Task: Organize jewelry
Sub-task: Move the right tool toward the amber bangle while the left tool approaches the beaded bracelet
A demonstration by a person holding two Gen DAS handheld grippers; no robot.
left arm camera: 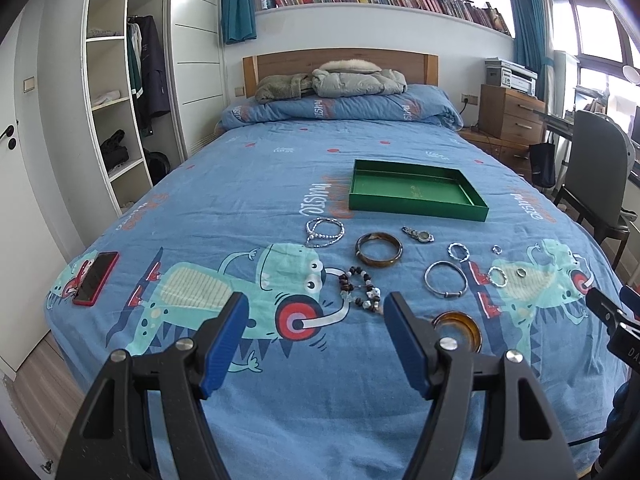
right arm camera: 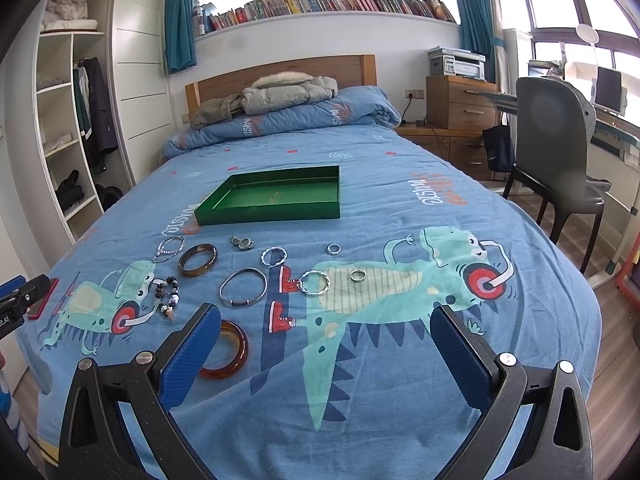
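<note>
An empty green tray point(left arm camera: 416, 207) point(right arm camera: 264, 216) lies on the blue bedspread. In front of it lie several pieces of jewelry: a pearl bracelet point(left arm camera: 324, 232), a dark brown bangle point(left arm camera: 379, 250) point(right arm camera: 197, 259), a watch point(left arm camera: 419, 234), a silver bangle point(left arm camera: 446, 279) point(right arm camera: 243, 286), twisted silver rings point(right arm camera: 315, 282), small rings point(right arm camera: 358, 275), a beaded bracelet point(left arm camera: 360, 289) and an amber bangle point(left arm camera: 460, 330) point(right arm camera: 230, 350). My left gripper point(left arm camera: 316, 320) is open and empty above the bed's near end. My right gripper point(right arm camera: 326, 332) is open and empty, the amber bangle by its left finger.
A red phone point(left arm camera: 96, 278) lies at the bed's left edge. A folded quilt and jackets point(left arm camera: 340, 84) sit at the headboard. A wardrobe point(left arm camera: 116, 100) stands left, a grey chair point(right arm camera: 556, 148) and desk right.
</note>
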